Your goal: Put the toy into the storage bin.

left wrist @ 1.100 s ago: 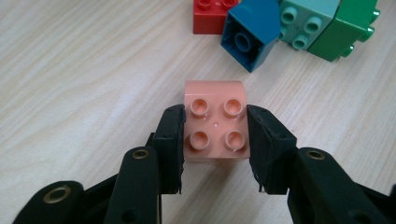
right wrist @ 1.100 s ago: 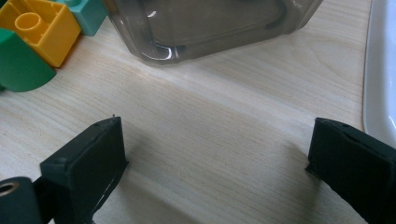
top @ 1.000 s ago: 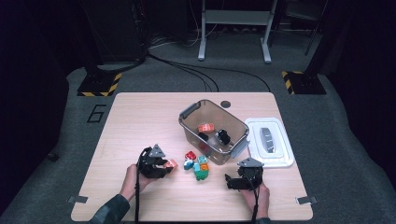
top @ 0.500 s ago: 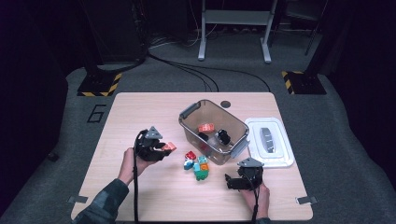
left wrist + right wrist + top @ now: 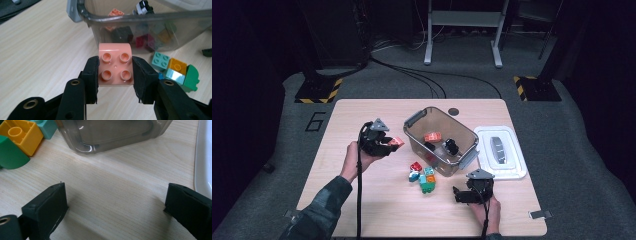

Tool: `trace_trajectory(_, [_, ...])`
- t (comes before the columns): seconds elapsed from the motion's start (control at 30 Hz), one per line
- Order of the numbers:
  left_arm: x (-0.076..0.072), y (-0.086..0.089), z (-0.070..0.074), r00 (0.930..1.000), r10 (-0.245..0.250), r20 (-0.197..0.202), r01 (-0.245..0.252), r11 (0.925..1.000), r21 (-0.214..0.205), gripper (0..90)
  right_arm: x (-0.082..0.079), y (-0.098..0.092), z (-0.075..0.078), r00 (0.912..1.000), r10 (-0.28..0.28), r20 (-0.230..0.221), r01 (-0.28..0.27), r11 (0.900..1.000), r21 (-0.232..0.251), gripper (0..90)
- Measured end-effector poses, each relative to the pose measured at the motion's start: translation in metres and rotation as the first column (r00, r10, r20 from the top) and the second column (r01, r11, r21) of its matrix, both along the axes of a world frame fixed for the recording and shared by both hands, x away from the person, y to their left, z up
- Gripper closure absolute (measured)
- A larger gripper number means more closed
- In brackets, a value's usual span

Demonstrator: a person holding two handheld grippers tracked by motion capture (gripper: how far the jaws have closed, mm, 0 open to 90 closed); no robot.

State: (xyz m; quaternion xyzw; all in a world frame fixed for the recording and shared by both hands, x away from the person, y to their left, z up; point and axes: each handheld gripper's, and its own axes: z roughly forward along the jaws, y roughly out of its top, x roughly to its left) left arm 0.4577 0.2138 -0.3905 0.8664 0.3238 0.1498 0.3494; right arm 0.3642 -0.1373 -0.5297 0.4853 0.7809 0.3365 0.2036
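1. The right gripper [image 5: 455, 194] rests on the table [image 5: 362, 210], jaws wide apart and empty.
2. The left gripper [image 5: 115, 75] clamps the salmon brick [image 5: 115, 65], lifted beside the clear bin [image 5: 416, 119].
3. Carry it level over the rim; release inside, clear of the wall.

Salmon-pink brick [image 5: 115, 65]; smoky clear bin [image 5: 417, 137]; lid [image 5: 512, 155] prob. white.

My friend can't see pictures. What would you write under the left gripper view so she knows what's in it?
Two black jaws of the left gripper pinch a pink studded block above a wooden table. Behind it stands a clear plastic bin with more blocks inside, and a few loose blocks lie on the table at the right.
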Motion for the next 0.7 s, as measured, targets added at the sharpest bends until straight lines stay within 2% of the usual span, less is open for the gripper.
trace_trajectory(0.13, [0.005,-0.005,0.012,1.0000,-0.008,0.005,0.008,1.0000,0.000,59.1,0.000,0.000,0.000,1.0000,0.000,0.000,0.000,1.0000,0.000,3.1])
trace_trajectory(0.3, [0.012,-0.012,0.026,0.9995,-0.012,0.030,0.012,0.9999,0.007,59.1,0.000,0.000,0.000,1.0000,0.000,0.001,0.000,1.0000,0.000,3.1])
trace_trajectory(0.33, [0.013,-0.013,0.027,0.9995,-0.008,0.030,0.008,1.0000,-0.002,59.1,0.000,0.000,0.000,1.0000,0.000,0.001,0.000,1.0000,0.000,3.1])
trace_trajectory(0.7, [0.029,-0.031,0.047,0.9983,-0.023,0.053,0.023,0.9997,0.011,59.1,0.000,0.000,0.000,1.0000,0.002,0.000,-0.002,1.0000,-0.001,3.2])
